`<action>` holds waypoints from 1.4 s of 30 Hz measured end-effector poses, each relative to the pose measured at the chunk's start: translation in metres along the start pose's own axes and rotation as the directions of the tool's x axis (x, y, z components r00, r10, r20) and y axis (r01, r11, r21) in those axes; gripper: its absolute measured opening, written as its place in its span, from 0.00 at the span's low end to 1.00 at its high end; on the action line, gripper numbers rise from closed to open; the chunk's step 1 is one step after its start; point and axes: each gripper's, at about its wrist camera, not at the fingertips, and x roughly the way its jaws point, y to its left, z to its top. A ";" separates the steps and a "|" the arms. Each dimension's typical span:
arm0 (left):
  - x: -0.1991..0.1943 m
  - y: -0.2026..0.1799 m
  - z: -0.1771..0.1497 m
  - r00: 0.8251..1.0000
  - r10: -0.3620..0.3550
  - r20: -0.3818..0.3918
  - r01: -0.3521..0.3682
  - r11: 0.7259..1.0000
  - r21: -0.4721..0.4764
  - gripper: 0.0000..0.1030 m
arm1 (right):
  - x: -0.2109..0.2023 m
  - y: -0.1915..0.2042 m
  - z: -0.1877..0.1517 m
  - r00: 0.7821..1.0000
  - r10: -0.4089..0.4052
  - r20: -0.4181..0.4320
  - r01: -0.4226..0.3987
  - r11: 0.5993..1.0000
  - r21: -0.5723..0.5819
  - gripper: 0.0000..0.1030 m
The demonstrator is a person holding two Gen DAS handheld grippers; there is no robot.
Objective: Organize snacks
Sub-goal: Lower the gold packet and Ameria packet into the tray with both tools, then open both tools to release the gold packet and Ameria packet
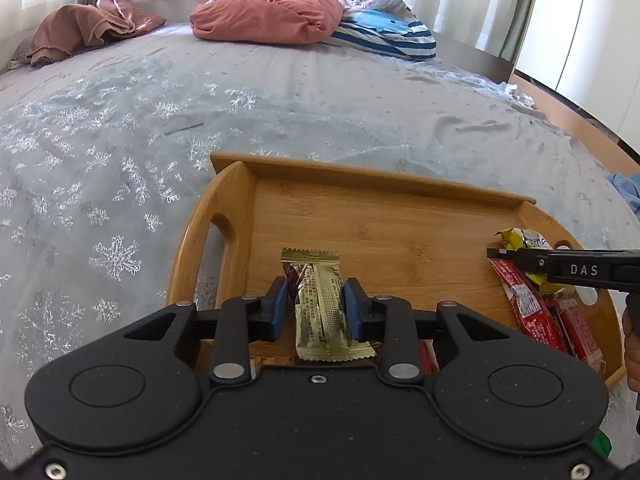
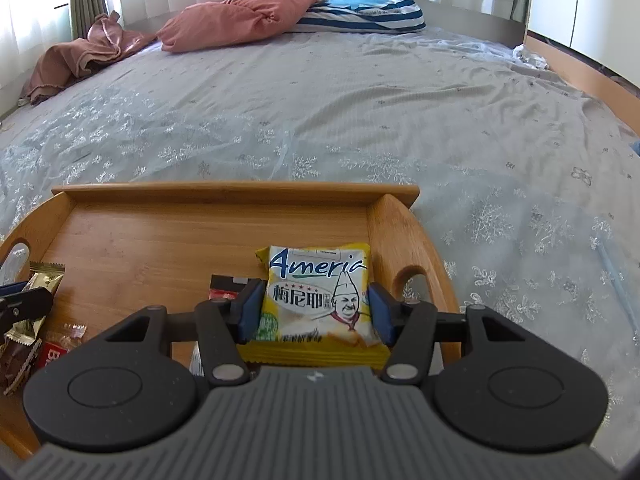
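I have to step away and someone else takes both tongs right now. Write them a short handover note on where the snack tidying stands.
Left tongs: shut on the gold-wrapped bar, held over the wooden tray, left part.
Right tongs: around the yellow Ameria packet at the tray's right end; pads look slightly clear of it, so check the grip.
In the tray: red sticks, a brown wrapper, a red packet and a red-black packet.
Done: most snacks are in the tray.
Left: set down both held packets and line them up.
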 end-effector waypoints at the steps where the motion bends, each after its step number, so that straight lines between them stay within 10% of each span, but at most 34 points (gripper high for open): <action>1: 0.000 0.000 0.000 1.000 0.000 0.000 0.000 1.000 0.001 0.28 | 0.000 -0.001 -0.001 1.000 0.002 0.001 -0.002 1.000 0.000 0.63; 12: -0.009 -0.003 0.001 0.999 0.032 -0.011 -0.032 0.999 0.020 0.46 | -0.012 -0.005 -0.003 1.000 0.026 0.016 -0.026 1.000 0.008 0.73; 19: -0.036 0.000 0.000 1.000 0.016 0.015 -0.016 1.000 0.011 0.76 | -0.039 -0.001 -0.005 0.997 0.052 0.064 -0.051 0.998 -0.025 0.81; 42: -0.144 -0.021 -0.057 0.994 -0.073 0.087 0.066 0.994 0.086 0.90 | -0.130 0.018 -0.073 0.961 0.198 0.193 -0.169 0.973 -0.157 0.90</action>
